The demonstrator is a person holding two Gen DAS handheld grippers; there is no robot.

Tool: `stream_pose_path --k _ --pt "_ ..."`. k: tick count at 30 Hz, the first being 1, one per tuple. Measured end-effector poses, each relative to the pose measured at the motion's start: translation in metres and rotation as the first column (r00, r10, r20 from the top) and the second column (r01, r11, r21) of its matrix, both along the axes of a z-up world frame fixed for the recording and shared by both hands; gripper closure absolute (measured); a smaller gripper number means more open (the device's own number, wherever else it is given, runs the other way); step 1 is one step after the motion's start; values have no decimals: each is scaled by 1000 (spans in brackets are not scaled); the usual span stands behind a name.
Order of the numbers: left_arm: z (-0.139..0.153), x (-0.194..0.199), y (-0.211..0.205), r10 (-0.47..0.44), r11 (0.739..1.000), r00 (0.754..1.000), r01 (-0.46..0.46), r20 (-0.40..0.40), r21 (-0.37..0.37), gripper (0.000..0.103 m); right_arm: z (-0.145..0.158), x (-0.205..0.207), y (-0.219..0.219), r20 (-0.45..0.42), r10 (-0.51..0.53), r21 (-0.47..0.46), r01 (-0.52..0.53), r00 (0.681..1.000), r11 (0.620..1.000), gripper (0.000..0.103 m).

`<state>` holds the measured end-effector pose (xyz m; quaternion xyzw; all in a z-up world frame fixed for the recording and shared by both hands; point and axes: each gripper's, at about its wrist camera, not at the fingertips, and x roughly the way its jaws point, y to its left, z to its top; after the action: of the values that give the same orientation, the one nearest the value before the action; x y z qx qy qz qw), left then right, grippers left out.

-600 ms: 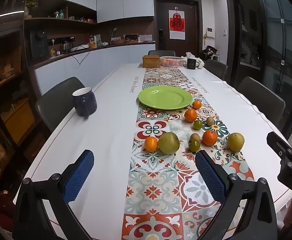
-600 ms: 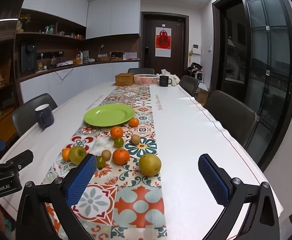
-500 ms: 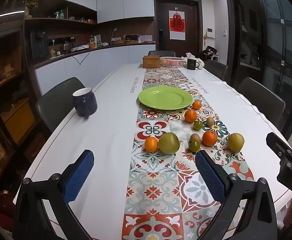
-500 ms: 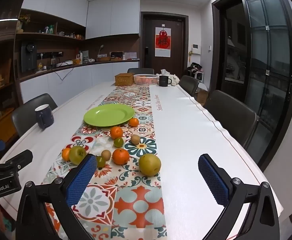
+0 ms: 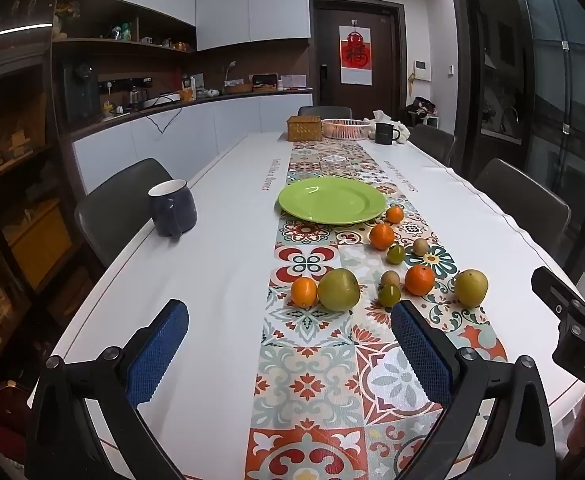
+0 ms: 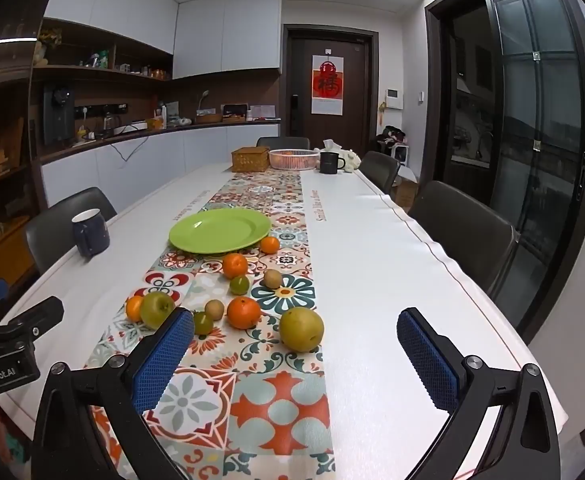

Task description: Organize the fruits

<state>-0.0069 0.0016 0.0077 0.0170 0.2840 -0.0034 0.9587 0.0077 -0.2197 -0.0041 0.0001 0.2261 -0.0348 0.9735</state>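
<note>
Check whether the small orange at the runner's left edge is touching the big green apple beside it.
Cannot tell. In the left wrist view the small orange and the green apple meet with no visible gap, while in the right wrist view the apple overlaps it, so neither settles contact.

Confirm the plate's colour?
Plain lime green plate, no pattern; clearest in the left wrist view.

Glossy green plate [image 5: 332,200]; matt patterned cloth runner [image 5: 312,360].
</note>
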Motion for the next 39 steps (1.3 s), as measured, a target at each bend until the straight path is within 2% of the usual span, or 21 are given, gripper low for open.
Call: stream_pose_path --k 39 --pt "4 -2 1 -1 1000 1000 1 9 -1 0 1 -2 1 5 0 -3 0 1000 1000 1"
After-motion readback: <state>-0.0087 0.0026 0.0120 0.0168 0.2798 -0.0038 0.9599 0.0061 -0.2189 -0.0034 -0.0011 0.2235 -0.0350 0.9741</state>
